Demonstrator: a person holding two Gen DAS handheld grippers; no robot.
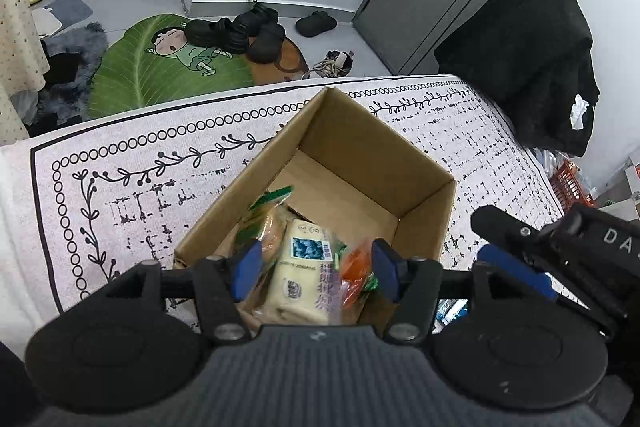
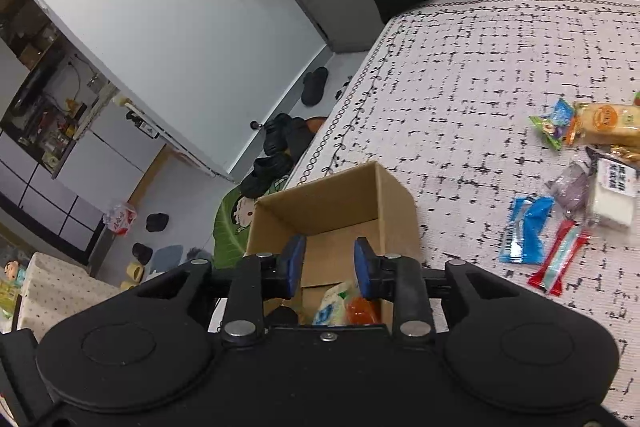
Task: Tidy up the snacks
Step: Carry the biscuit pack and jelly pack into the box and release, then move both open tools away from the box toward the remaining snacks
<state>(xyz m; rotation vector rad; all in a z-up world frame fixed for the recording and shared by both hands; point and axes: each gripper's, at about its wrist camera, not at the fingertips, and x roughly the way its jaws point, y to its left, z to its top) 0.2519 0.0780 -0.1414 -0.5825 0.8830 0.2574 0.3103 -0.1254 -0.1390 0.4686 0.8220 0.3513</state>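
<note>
I have both grippers over the box [image 1: 320,167], which sits on the patterned cloth [image 1: 160,163]. My left gripper [image 1: 316,267] is spread wide with nothing between its pads; a cream bread pack [image 1: 304,267] and an orange-and-green packet [image 1: 354,267] lie below it inside the box. My right gripper [image 2: 329,265] is parted about halfway and also holds nothing.

The loose snacks lie well apart from the box, on the cloth to the right in the right wrist view: a blue packet [image 2: 526,231], a red stick [image 2: 560,259], a white bread pack [image 2: 614,195] and a yellow cake [image 2: 608,125] beside a small green packet [image 2: 550,125].

I judge all of these light and soft. The film wrappers will be slippery and will crinkle, so I would pinch the blue packet and the stick across the middle, narrow way, with a gentle close. The bread and cake will squash; I would take them by the sealed wrapper end or lightly across the short side. The stick lies flat, so I would come in steep to get a pad under its edge.
</note>
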